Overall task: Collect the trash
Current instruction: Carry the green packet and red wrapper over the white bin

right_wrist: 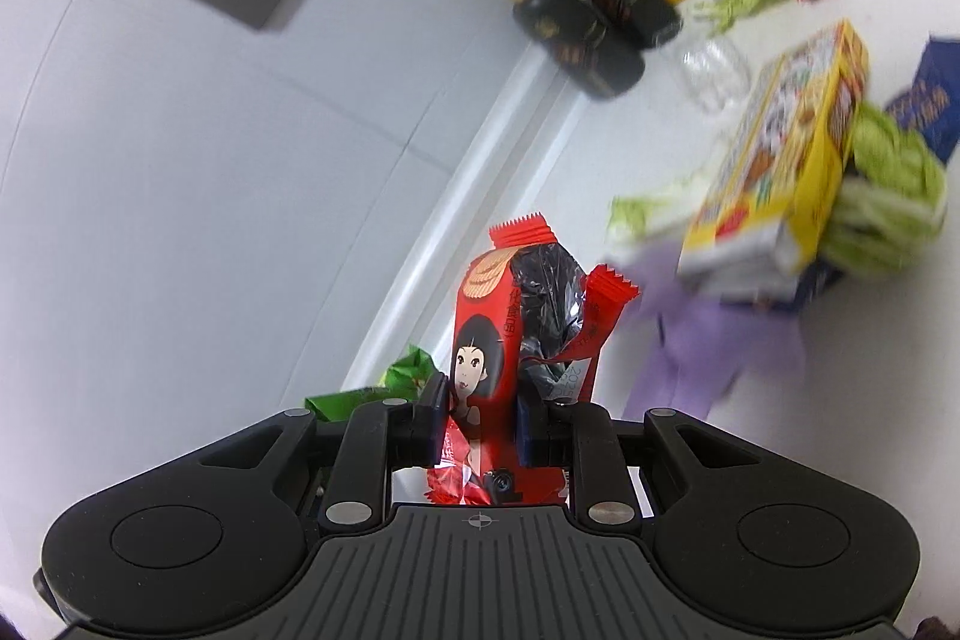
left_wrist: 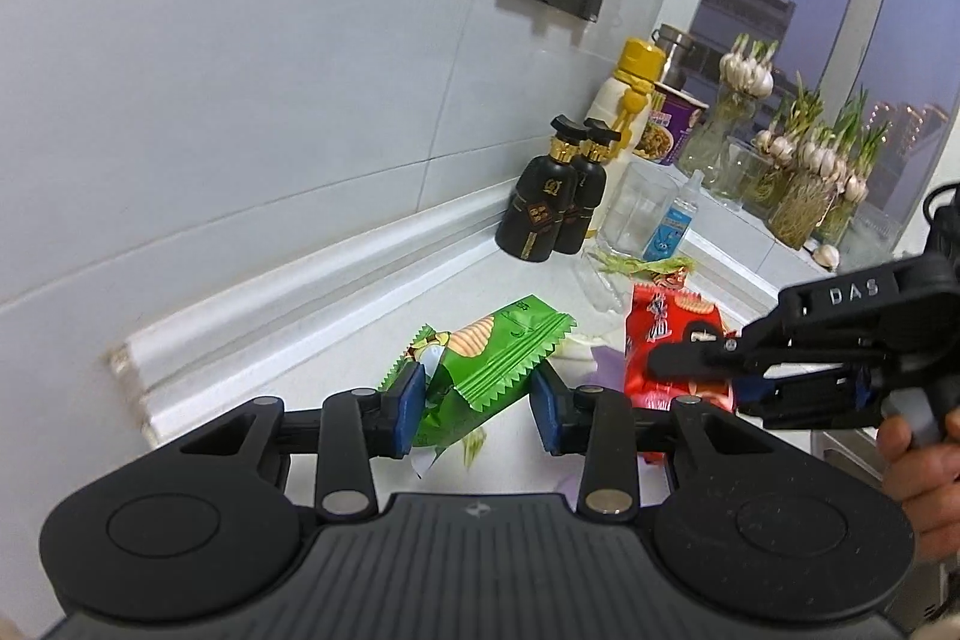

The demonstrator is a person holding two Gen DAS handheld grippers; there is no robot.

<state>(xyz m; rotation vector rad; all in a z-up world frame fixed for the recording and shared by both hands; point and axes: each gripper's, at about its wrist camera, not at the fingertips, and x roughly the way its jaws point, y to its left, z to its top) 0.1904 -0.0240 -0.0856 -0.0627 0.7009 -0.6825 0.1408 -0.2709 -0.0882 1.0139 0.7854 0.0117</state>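
White bench (left_wrist: pixel 336 358) against a tiled wall, two black bottles (left_wrist: pixel 543 214), a clear glass (left_wrist: pixel 636 214), a yellow box (right_wrist: pixel 780 160), purple scraps (right_wrist: pixel 702 334), green leaves (right_wrist: pixel 888 196).

The right gripper (right_wrist: pixel 480 415) clamps a red wrapper (right_wrist: pixel 486 334) (blurred, seemingly yellow box (right_wrist: pixel 780 160) beyond).

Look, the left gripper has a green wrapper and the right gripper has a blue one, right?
Not quite. The left gripper does hold the green wrapper, but the right gripper holds a red wrapper, not a blue one. The right wrist view shows it pinched between the fingers.
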